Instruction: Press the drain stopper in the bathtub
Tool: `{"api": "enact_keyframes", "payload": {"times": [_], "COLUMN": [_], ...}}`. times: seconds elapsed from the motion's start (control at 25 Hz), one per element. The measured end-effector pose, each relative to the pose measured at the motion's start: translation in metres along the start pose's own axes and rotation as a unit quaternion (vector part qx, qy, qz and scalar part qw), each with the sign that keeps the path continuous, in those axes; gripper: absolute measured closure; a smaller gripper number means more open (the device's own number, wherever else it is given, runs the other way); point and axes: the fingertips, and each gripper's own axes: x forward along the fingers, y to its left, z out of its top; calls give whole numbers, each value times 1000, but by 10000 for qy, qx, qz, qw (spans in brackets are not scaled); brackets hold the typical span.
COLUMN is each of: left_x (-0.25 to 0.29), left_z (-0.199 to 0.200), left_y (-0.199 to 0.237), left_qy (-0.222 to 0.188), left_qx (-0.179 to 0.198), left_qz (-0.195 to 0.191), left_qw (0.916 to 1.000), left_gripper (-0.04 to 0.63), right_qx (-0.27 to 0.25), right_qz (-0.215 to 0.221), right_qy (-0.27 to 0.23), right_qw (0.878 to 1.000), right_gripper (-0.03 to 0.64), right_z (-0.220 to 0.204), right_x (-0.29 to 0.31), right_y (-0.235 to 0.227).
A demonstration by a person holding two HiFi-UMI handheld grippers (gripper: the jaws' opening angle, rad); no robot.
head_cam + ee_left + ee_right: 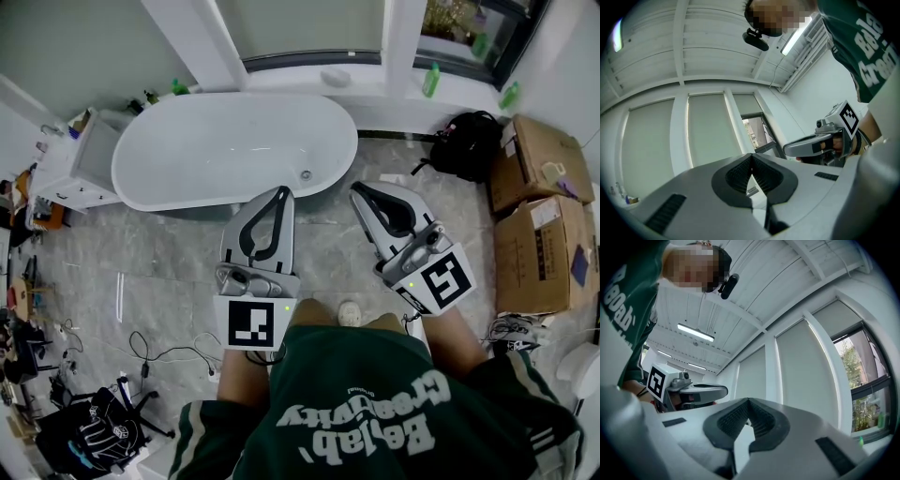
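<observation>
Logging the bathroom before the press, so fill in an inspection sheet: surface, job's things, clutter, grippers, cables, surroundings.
Surface: grey tiled floor.
Job's things: white bathtub, nothing seen inside but the drain stopper near its right end; neither gripper touches it.
Clutter: black backpack and cardboard boxes right of the tub; black bag at lower left.
Grippers: left gripper and right gripper both shut, nothing between the jaws, held in front of the tub.
Cables: loose cables on the floor at left.
Surroundings: window sill with green bottles behind the tub; white cabinet at its left end.
</observation>
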Motion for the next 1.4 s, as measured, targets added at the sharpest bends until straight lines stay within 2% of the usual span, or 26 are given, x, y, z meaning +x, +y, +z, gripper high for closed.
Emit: {"api": "enact_keyframes", "payload": {"times": [0.2, 0.48, 0.68, 0.92, 1.4], "left_x": [8, 28, 52, 101, 196], "left_z": [-12, -34, -67, -111, -168], "left_y": [8, 29, 67, 118, 227], "left_qy": [114, 0, 53, 210, 168], "left_qx": [-69, -206, -243, -530, -564], "left_qz": [1, 25, 23, -121, -560], "left_qw": [9999, 9998, 9997, 9983, 9967], "left_gripper": [586, 586, 586, 586, 586], "right_qx": [31, 28, 4, 38, 85], "right_qz": [-1, -45, -36, -89, -361], "right_qy": [19, 38, 173, 361, 555], "right_qw": [10000, 10000, 9998, 9993, 9978], "right_gripper": [601, 601, 601, 601, 601], "right_z": [-5, -26, -50, -75, -109], "right_x": [11, 42, 84, 153, 297], "right_y": [-7, -21, -30, -64, -126]}}
